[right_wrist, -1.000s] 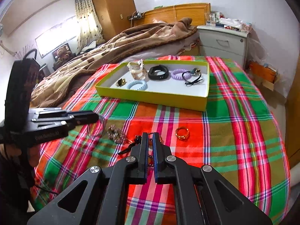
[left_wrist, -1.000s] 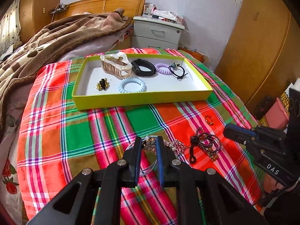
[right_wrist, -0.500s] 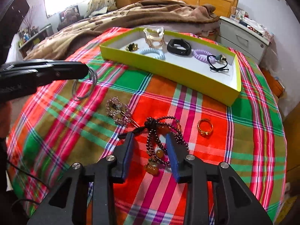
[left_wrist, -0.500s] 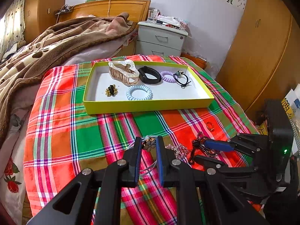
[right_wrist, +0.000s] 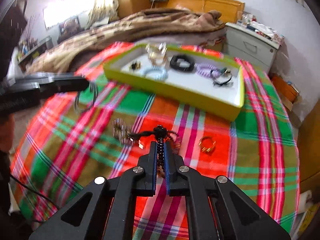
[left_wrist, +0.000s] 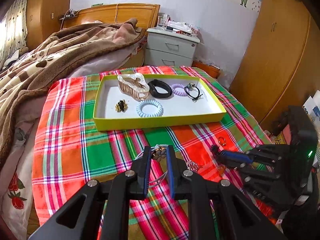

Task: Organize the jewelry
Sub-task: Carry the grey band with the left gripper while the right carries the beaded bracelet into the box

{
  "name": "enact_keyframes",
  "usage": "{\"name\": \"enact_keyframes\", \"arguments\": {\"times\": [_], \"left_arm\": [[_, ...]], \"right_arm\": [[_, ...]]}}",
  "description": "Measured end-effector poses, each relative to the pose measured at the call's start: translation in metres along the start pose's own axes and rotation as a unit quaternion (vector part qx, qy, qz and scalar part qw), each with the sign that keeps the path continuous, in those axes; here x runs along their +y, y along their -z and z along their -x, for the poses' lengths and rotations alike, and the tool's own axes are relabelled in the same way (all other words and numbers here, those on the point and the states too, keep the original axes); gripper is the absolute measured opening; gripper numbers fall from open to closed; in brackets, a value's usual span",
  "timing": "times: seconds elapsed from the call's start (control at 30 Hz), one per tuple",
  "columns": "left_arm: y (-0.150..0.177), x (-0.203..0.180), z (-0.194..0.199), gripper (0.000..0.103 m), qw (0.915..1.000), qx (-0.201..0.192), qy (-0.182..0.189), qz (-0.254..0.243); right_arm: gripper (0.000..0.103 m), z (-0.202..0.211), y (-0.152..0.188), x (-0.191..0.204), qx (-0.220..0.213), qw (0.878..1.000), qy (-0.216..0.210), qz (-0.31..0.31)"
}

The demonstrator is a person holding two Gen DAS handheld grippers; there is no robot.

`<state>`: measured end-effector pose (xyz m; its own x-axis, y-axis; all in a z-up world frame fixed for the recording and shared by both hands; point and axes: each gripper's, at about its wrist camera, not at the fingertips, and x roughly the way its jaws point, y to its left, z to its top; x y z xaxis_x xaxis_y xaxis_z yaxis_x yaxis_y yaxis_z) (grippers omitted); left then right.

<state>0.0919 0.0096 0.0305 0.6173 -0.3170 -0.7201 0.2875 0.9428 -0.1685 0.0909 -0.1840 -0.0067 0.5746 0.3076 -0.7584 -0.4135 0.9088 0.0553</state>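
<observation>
A yellow-green tray on the plaid cloth holds a beige hair claw, a black band, a purple coil tie, a blue coil tie, a black elastic and a small gold clip. My left gripper is shut on a thin silver bangle with a flower charm, held above the cloth. My right gripper is shut on a dark beaded bracelet. A gold ring and a silvery chain lie on the cloth.
A brown blanket covers the bed to the left. A grey nightstand stands behind the tray. Wooden wardrobe doors are at the right. The plaid cloth covers the surface.
My right gripper has closed on the beaded bracelet, after standing open around it half a second ago. My left gripper has risen with the bangle, and the tray looks farther away.
</observation>
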Motion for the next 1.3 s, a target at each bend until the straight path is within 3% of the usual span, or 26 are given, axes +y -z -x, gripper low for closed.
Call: {"name": "enact_keyframes", "arguments": {"times": [0.23, 0.6, 0.97, 1.3], "left_arm": [[-0.022, 0.007, 0.005, 0.016, 0.9998, -0.017, -0.005, -0.003], [-0.062, 0.025, -0.008, 0.016, 0.9997, -0.025, -0.003, 0.008], [-0.088, 0.040, -0.040, 0.016, 0.9996, -0.014, -0.011, 0.023], [-0.083, 0.046, -0.083, 0.016, 0.9991, 0.024, -0.012, 0.033]], "right_arm": [[0.006, 0.021, -0.029, -0.019, -0.044, 0.999, 0.012, -0.024], [0.006, 0.010, -0.075, -0.048, -0.061, 0.997, 0.023, -0.048], [0.006, -0.034, -0.098, -0.060, -0.038, 0.997, 0.022, -0.061], [0.006, -0.075, -0.103, -0.065, -0.004, 0.998, 0.028, -0.061]]}}
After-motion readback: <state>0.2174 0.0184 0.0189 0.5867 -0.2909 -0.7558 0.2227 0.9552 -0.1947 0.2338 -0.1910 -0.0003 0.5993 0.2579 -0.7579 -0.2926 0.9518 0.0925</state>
